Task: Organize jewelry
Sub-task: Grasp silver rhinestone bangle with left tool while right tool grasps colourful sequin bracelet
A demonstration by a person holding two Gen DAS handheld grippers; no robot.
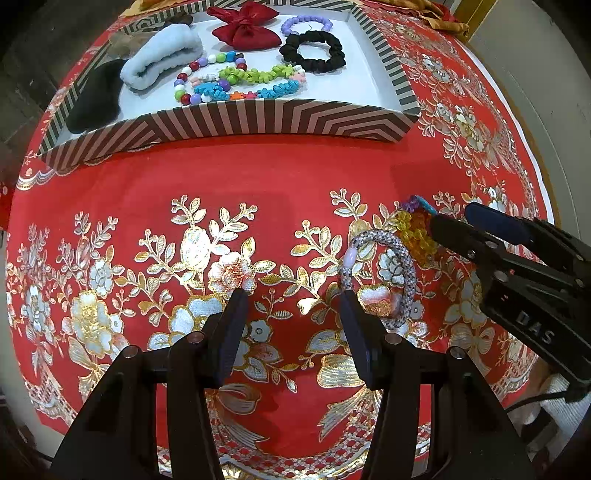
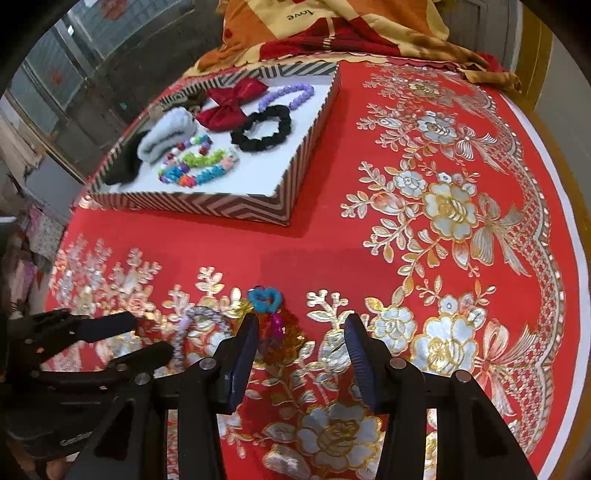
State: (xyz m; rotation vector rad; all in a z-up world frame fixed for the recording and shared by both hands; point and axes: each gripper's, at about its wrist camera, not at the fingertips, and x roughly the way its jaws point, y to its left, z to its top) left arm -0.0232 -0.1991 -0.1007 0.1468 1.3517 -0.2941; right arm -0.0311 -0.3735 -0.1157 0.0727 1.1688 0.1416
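A grey-and-white braided hair tie [image 1: 406, 273] [image 2: 205, 314] lies flat on the red cloth. My left gripper [image 1: 292, 295] [image 2: 153, 336] points down beside it, open, with its right fingertip at the tie's left edge and only cloth between the fingers. A bracelet of orange, yellow, blue and magenta beads [image 1: 413, 232] [image 2: 264, 299] lies just beyond the tie. My right gripper [image 2: 302, 319] [image 1: 451, 216] is open over it; the beads sit close to its left finger and no pad presses them. The striped tray [image 1: 258, 122] [image 2: 207, 206] stands further back.
The tray holds a red bow [image 1: 243, 26], a black scrunchie [image 1: 314, 51], a purple bead bracelet [image 1: 306, 24], a pale blue fluffy band [image 1: 159, 55] and coloured bead strings [image 1: 236, 81]. An orange-and-yellow blanket [image 2: 332, 29] lies behind. The round table's edge [image 2: 576, 258] curves at right.
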